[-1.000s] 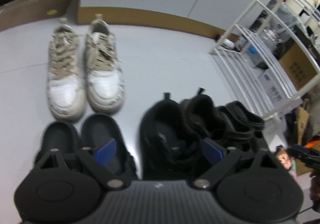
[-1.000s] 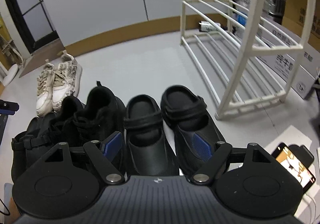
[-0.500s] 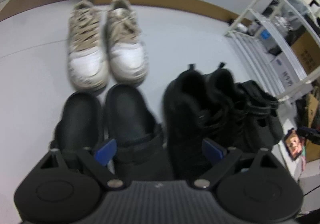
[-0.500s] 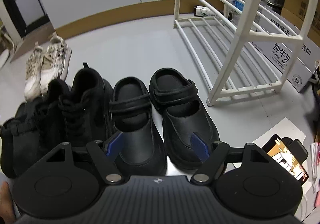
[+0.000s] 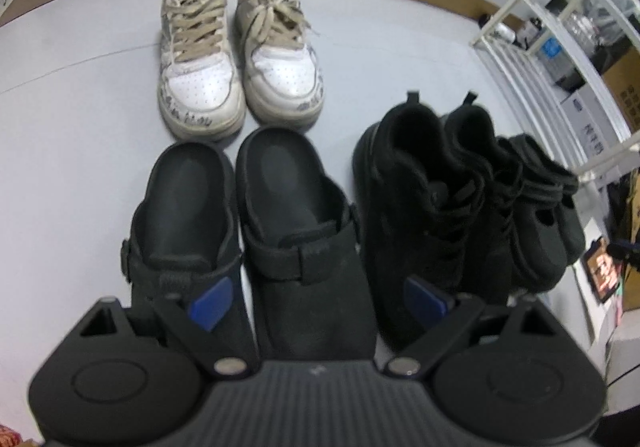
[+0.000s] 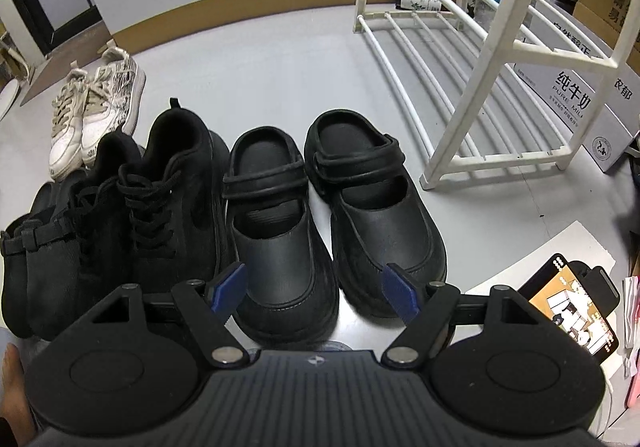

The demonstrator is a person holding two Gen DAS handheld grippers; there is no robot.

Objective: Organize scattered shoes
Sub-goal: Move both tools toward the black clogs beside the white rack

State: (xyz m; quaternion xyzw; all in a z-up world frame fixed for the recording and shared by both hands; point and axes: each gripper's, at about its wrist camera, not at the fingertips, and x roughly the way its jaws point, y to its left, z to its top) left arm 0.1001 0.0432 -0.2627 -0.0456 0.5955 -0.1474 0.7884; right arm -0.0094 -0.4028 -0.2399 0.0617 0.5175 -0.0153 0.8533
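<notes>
Four pairs stand in a row on the grey floor. The white laced sneakers [image 5: 240,59] sit farthest away, toes toward me. In front of them are two black clogs [image 5: 300,239], then black lace-up sneakers [image 5: 420,207] and black strap shoes [image 5: 552,207]. My left gripper [image 5: 316,301] hangs open above the right clog's toe, touching nothing. In the right wrist view, the strap shoes [image 6: 280,227] lie side by side under my right gripper [image 6: 315,290], which is open with its pads clear of them. To their left are the lace-up sneakers [image 6: 176,187] and the white sneakers [image 6: 92,107].
A white wire shoe rack [image 6: 500,47] stands right of the shoes, with printed cardboard boxes [image 6: 580,87] behind it. A lit phone [image 6: 572,307] rests on a paper sheet at the lower right. A bare foot [image 6: 12,387] shows at the lower left.
The left gripper drew back and tipped downward, so both black clogs now show in full beneath it. The right gripper tilted slightly over the strap shoes. No shoe moved.
</notes>
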